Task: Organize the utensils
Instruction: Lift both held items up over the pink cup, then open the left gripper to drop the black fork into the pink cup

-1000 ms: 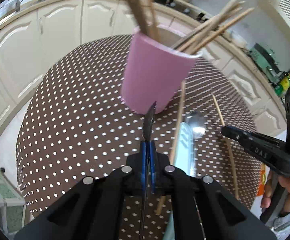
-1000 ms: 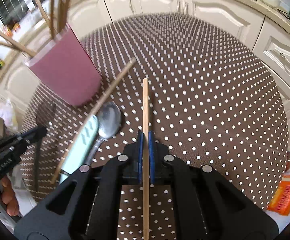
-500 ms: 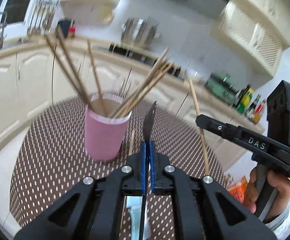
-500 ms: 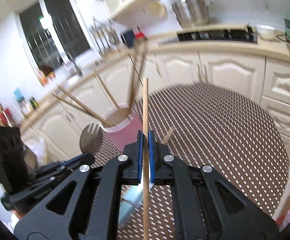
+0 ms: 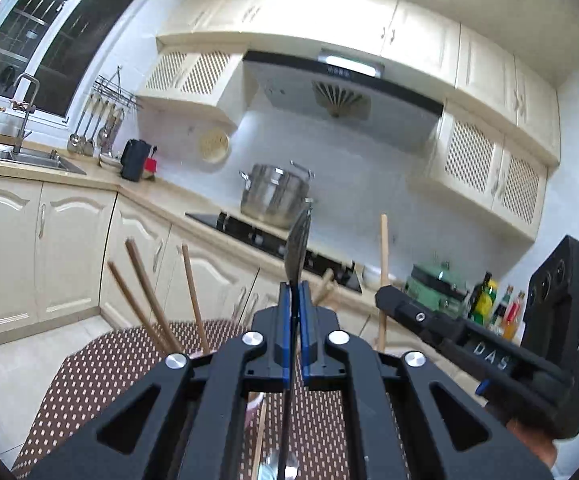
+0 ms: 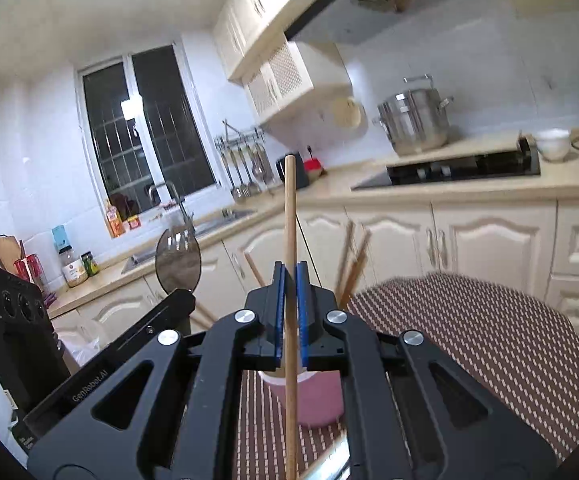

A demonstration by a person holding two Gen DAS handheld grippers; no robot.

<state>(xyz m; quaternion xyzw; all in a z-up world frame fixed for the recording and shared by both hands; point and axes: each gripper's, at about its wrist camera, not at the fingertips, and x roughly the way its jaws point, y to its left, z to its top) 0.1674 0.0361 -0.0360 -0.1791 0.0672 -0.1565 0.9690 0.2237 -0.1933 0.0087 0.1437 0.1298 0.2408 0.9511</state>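
While both tools are raised over the polka-dot desk (image 6: pixel 489 332), the pink cup (image 6: pixel 313 400) stands on it holding several chopsticks (image 5: pixel 145 292). Left hand-held gripper (image 5: pixel 296 296) is clamped on a fork (image 5: pixel 298 244), edge-on, tines up. Right hand-held gripper (image 6: pixel 289 280) is clamped on one upright chopstick (image 6: pixel 290 216), above the cup.

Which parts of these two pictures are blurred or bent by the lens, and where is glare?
Left wrist view: cabinets curve at the edges, fisheye distortion; the range hood lamp glares; the fork is sharp. Right wrist view: the chopsticks in the pink cup are motion-blurred, the held chopstick is sharp; the window reflects a lamp.
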